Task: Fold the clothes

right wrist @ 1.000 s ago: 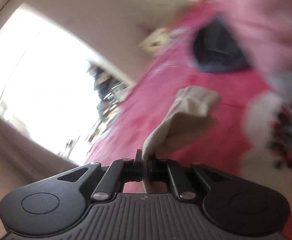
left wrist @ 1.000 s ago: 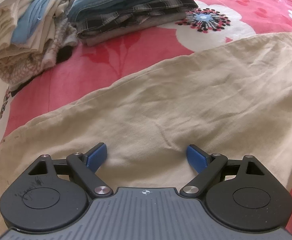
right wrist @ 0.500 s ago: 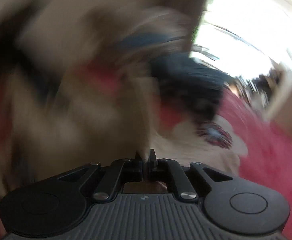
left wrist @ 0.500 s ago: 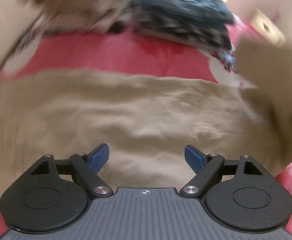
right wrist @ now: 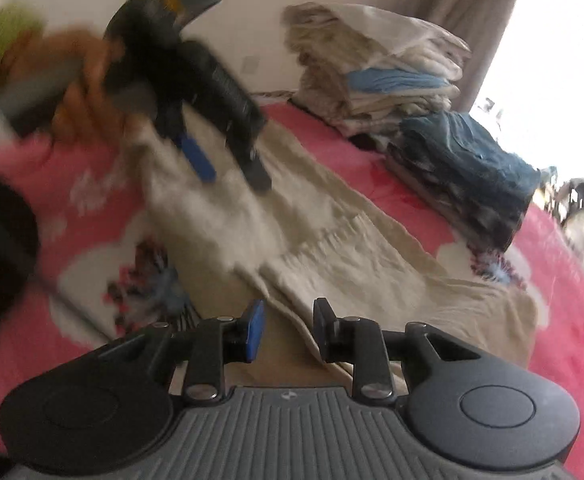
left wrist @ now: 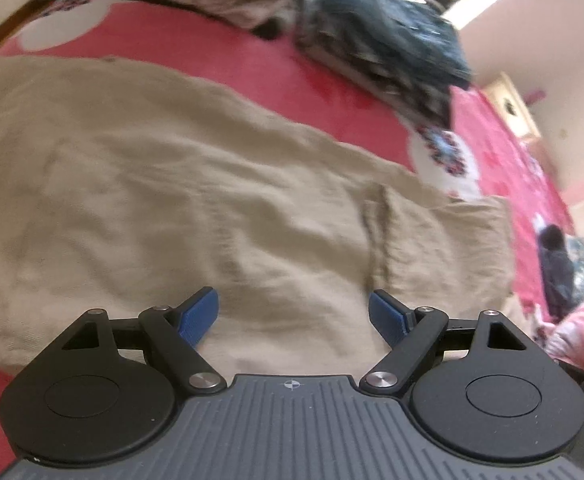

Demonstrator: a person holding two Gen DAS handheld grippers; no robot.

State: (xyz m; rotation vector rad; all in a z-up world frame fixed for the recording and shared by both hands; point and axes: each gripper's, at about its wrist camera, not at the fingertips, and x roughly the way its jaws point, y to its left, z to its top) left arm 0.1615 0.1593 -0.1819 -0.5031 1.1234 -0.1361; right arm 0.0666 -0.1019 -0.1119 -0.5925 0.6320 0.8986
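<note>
Beige garment point(left wrist: 220, 200) lies flat on red floral blanket point(left wrist: 252, 64); left gripper point(left wrist: 294, 312) over it, fingers spread wide, empty; right gripper point(right wrist: 286, 330) parted at a garment edge, gripping nothing; folded stacks point(right wrist: 376, 68) behind.

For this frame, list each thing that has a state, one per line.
Left tool: open, empty, over the beige garment.
Right tool: open, empty, at the garment's edge.
Beige garment: lying flat, wrinkled, one end folded over.
Light stack: folded, piled.
Dark stack: folded, piled.
</note>
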